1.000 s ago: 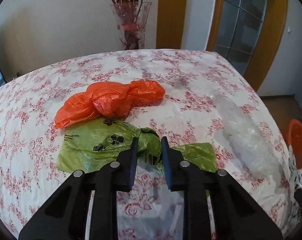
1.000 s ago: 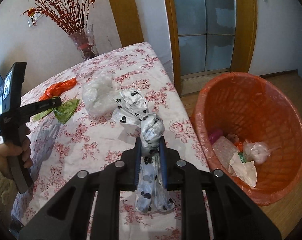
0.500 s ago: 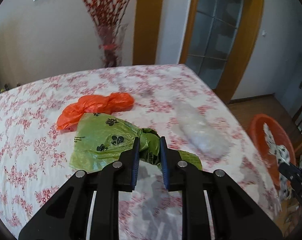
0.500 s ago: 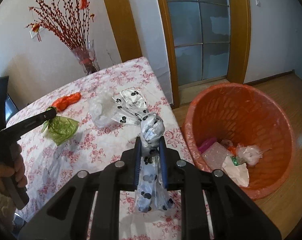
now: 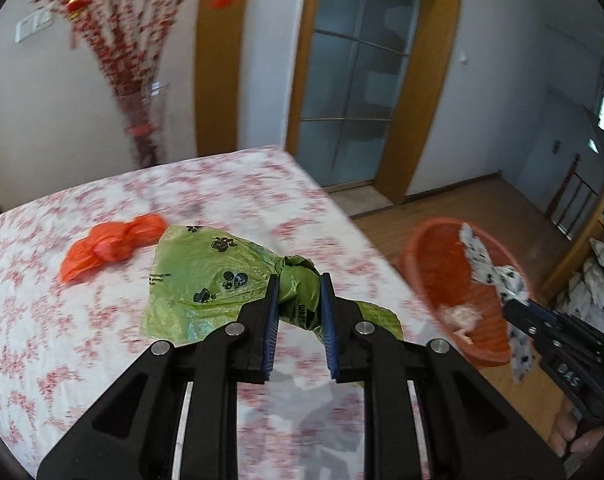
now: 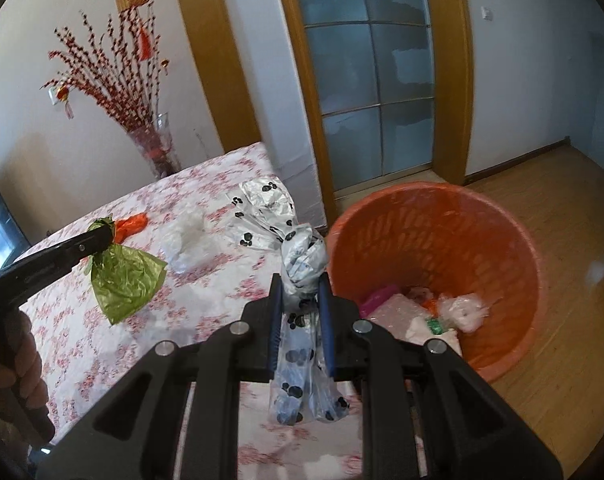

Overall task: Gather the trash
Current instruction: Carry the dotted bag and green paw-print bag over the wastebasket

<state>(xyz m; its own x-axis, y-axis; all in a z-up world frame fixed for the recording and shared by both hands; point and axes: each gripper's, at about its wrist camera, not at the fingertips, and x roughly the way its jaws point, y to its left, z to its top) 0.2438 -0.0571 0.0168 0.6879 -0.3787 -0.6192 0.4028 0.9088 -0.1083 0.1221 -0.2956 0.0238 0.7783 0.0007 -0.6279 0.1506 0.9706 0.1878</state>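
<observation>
Green bag clamped in left claw; right claw clamps spotted bag; bin contents right-view only.

We are seeing motion blur smearing the tablecloth and vase beyond the left fingers, while the spotted bag is hiding the basket rim past the right fingers.
</observation>
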